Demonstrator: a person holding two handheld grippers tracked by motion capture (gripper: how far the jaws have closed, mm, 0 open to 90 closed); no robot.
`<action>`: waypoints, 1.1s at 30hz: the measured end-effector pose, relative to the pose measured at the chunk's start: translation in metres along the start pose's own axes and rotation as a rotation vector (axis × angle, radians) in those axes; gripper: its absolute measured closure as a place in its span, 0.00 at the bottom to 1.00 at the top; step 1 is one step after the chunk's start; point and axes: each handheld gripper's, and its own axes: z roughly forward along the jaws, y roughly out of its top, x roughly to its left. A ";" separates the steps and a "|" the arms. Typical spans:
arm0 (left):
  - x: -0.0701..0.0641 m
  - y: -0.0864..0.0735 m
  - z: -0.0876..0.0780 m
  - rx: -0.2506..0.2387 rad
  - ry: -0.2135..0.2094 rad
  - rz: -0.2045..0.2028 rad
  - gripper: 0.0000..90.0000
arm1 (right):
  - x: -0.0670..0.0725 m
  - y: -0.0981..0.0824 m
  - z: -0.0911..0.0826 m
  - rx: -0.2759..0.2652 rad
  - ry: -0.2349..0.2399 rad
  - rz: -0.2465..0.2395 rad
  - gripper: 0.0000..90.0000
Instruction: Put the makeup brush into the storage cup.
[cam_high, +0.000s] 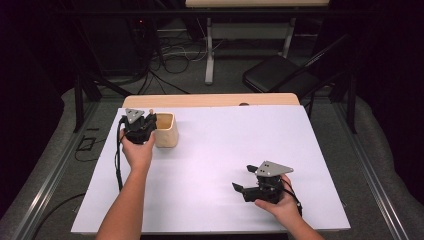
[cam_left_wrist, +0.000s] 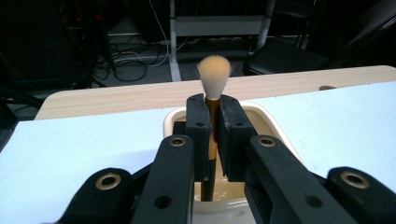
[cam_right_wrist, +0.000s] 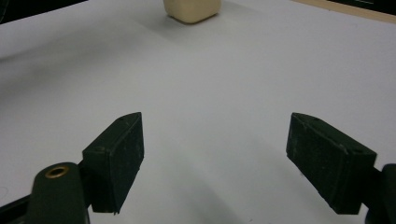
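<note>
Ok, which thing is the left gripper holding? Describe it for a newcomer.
On the white table, find the cream rounded-square cup at far left. The left gripper is shut on a gold-and-black-handled makeup brush above it, tan bristles pointing up.

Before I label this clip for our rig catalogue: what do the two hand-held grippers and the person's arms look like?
Both are black. The left gripper and right gripper each carry a grey three-cornered plate on top. Their blocky black fingers sit on linkage arms with brass-ringed holes. A black cable trails from the left one. The forearms are bare, no sleeves showing.
</note>
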 end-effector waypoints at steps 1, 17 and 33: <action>0.000 0.000 0.000 -0.002 0.001 -0.002 0.93 | 0.000 0.000 0.000 0.001 0.000 -0.001 0.21; 0.000 -0.004 0.001 0.006 0.002 -0.001 0.93 | 0.000 0.000 0.001 0.000 0.002 -0.003 0.21; 0.000 -0.008 0.003 0.001 0.025 0.020 0.62 | 0.001 0.000 0.001 0.001 0.005 -0.007 0.21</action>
